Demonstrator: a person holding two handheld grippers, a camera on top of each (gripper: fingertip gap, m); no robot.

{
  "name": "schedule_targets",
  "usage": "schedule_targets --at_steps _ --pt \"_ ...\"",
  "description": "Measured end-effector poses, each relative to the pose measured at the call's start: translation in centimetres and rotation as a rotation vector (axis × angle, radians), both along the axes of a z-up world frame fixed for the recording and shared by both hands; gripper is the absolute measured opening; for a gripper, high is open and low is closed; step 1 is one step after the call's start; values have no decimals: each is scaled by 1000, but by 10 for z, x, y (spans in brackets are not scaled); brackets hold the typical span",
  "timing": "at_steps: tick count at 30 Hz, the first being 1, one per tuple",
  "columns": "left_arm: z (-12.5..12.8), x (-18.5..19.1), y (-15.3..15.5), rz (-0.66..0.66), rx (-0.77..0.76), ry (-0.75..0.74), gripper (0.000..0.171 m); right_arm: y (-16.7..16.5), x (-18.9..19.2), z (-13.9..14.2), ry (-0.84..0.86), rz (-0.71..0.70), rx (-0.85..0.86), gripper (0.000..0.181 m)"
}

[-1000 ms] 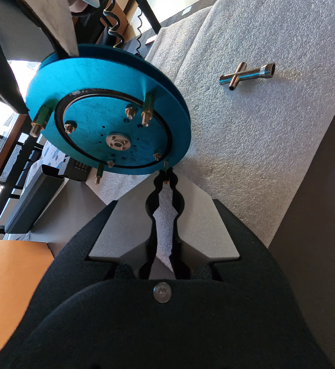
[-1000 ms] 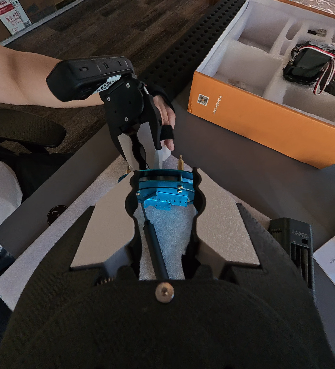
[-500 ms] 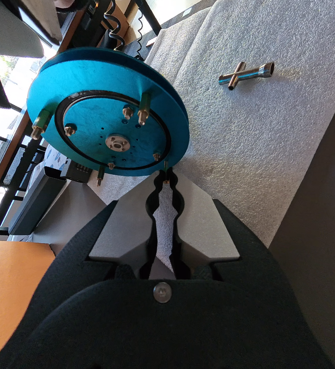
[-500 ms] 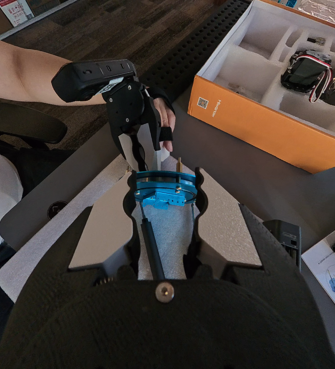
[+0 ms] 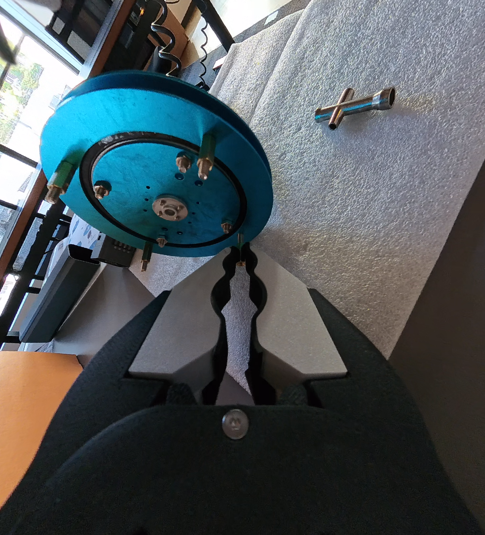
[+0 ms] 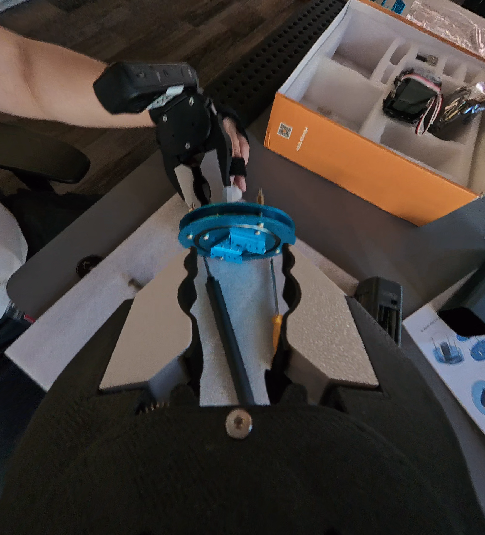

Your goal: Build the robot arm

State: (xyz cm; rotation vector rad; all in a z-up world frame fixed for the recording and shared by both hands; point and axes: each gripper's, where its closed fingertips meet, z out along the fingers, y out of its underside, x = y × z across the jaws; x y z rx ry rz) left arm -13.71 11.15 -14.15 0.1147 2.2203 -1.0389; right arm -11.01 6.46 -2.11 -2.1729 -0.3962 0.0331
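A blue round plate (image 5: pixel 154 173) with brass standoffs and a black ring stands tilted on edge above a white foam sheet (image 5: pixel 351 217). My left gripper (image 5: pixel 240 256) is shut on a brass standoff (image 5: pixel 240 263) at the plate's lower rim. In the right wrist view the plate (image 6: pixel 203 225) carries blue brackets (image 6: pixel 244 240) on its near face. My right gripper (image 6: pixel 238 250) is open, its tips just short of the plate, touching nothing. The left gripper (image 6: pixel 199 199) shows behind the plate, held by a person's hand.
A metal cross wrench (image 5: pixel 354 108) lies on the foam. A black screwdriver (image 6: pixel 229 335) and an orange-handled one (image 6: pixel 276 324) lie under my right gripper. An orange box (image 6: pixel 351 162) with foam compartments stands back right. A black holder (image 6: pixel 380 307) and a leaflet (image 6: pixel 472 362) lie right. My hands' fingertips stand some 15 cm from each other. About 10 cm separates my left fingertips from the metal cross wrench (image 5: pixel 354 108).
My right gripper has drawn back from the blue plate, whose sides it flanked before; its fingers have left the left wrist view. The left gripper still holds the standoff.
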Motion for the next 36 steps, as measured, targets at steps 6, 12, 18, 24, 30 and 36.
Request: schedule_targets --at_steps 6,12,18,24,30,36 --pt "0 0 0 -2 -1 1 4 -38 3 -53 -145 -15 -145 57" --pt "0 0 0 -1 -1 1 4 -45 3 -108 -229 48 -300 34" --pt "0 0 0 0 -1 -1 4 -41 4 -126 -247 103 -354 27" --pt "0 0 0 -2 -3 1 4 -36 6 -127 -265 112 -382 22" --pt "0 0 0 -2 -5 6 4 -39 8 -131 -249 95 -409 16" --pt "0 0 0 -2 -4 7 4 -49 11 -131 -160 23 -425 16"
